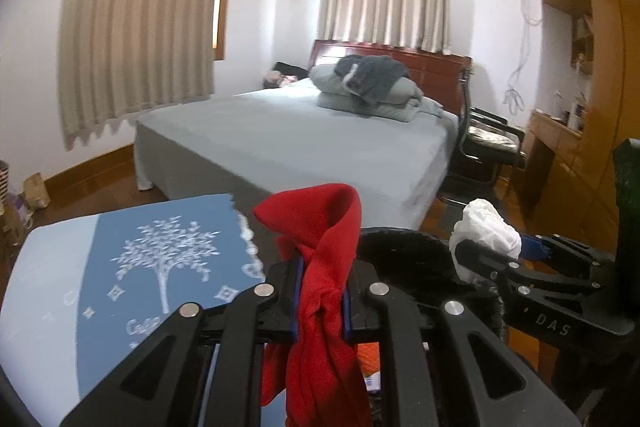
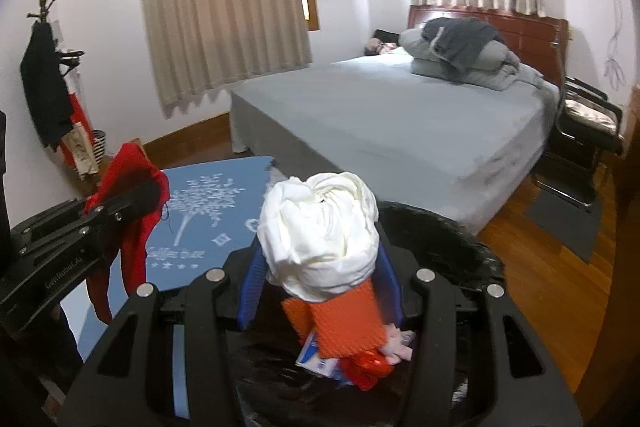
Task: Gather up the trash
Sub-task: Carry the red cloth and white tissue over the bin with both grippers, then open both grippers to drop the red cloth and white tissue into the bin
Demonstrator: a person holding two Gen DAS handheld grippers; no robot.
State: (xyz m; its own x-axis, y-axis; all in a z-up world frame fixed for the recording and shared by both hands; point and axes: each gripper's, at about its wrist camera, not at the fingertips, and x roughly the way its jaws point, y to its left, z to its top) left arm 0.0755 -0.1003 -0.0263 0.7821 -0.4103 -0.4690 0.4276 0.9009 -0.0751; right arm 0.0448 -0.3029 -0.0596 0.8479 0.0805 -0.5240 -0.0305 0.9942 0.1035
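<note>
My left gripper (image 1: 322, 303) is shut on a red cloth (image 1: 324, 267) that hangs down between its blue pads; it also shows in the right wrist view (image 2: 132, 195). My right gripper (image 2: 320, 291) is shut on a crumpled white wad (image 2: 320, 235), also seen in the left wrist view (image 1: 484, 231). Both are held above a black-lined trash bin (image 2: 452, 243). The bin holds orange mesh (image 2: 344, 323), a blue-white packet (image 2: 316, 359) and red scraps (image 2: 368, 371).
A table with a blue tree-print cloth (image 1: 120, 267) stands left of the bin. A grey bed (image 1: 304, 147) lies ahead, with a black chair (image 1: 488, 143) and wooden cabinets (image 1: 580, 131) to the right. A coat rack (image 2: 44, 75) stands at far left.
</note>
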